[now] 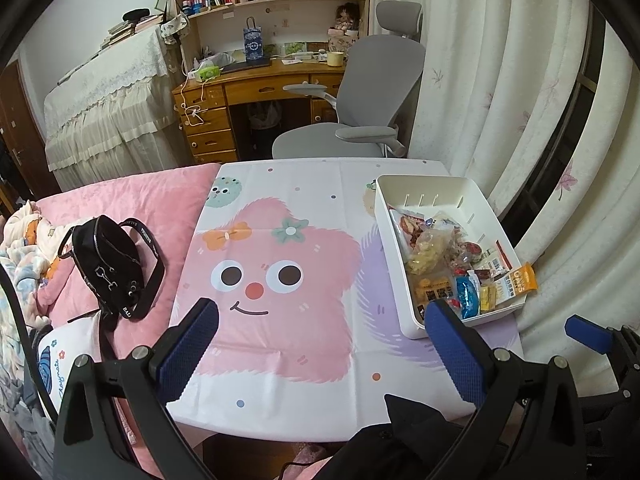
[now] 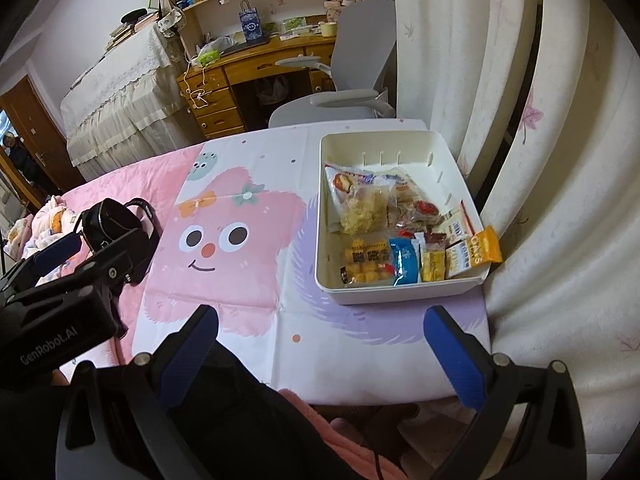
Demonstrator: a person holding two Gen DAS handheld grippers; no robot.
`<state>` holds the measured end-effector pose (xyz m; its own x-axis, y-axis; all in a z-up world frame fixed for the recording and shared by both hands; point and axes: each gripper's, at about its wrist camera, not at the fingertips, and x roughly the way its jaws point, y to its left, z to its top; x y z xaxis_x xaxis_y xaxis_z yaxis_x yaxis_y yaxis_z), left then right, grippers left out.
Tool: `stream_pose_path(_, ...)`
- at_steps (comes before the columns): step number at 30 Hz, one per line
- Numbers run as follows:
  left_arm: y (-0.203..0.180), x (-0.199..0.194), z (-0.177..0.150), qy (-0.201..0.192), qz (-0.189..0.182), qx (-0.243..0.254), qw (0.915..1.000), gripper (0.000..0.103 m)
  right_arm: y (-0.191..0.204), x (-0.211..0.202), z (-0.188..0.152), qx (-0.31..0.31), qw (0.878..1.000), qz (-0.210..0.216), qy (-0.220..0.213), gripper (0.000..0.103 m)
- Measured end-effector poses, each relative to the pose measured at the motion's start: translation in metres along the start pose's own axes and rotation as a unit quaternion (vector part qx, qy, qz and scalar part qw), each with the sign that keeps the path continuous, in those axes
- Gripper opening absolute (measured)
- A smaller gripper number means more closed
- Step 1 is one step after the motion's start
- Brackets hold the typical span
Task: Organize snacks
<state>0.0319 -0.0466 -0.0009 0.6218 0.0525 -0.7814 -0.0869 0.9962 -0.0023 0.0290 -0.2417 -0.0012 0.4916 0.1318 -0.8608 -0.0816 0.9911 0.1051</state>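
**Snacks gathered in the tray, both claws idle**

The snacks all sit inside the white tray (image 2: 400,292), which rests on the right part of the table (image 2: 248,344), close beside the curtain (image 2: 560,160). Larger clear bags lie toward the far wall of the tray, while small packets stand in a rough row along the near wall: a yellow puff packet (image 2: 366,266), a blue wrapper (image 2: 405,264), a small yellow sachet (image 2: 433,266) and an orange oat bar (image 2: 487,246) that leans over the right rim. That packing suggests the sorting is largely done, with the bar alone poking out because the row has no room left.

The left claw (image 1: 320,344) hangs spread wide and empty over the cartoon cloth. The right claw (image 2: 320,344) is likewise released, holding nothing, short of the tray's near wall. Pulled back this way, neither blocks the tray.

A black handbag (image 1: 106,264) lies well apart on the pink bed (image 1: 152,200).
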Motion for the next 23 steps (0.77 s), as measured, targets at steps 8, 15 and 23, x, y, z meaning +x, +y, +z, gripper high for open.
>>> stream_pose_path(8, 0.0048, 0.0046, -0.0016, 0.006, -0.006, 0.004, 1.0000, 0.102, 0.0031, 0.0034, 0.0009, -0.001, 1.000, -0.003, 0.005, 0.103)
stream_pose_path(15, 0.0054, 0.0049, -0.0019, 0.006, -0.007, 0.005, 0.9999, 0.102, 0.0042, 0.0063, 0.0008, 0.003, 1.000, -0.004, 0.010, 0.103)
stream_pose_path(23, 0.0047, 0.0052, -0.0017, 0.006, -0.006, 0.003, 1.0000, 0.102, 0.0030, 0.0088, 0.0011, 0.005, 1.000, -0.004, 0.014, 0.103)
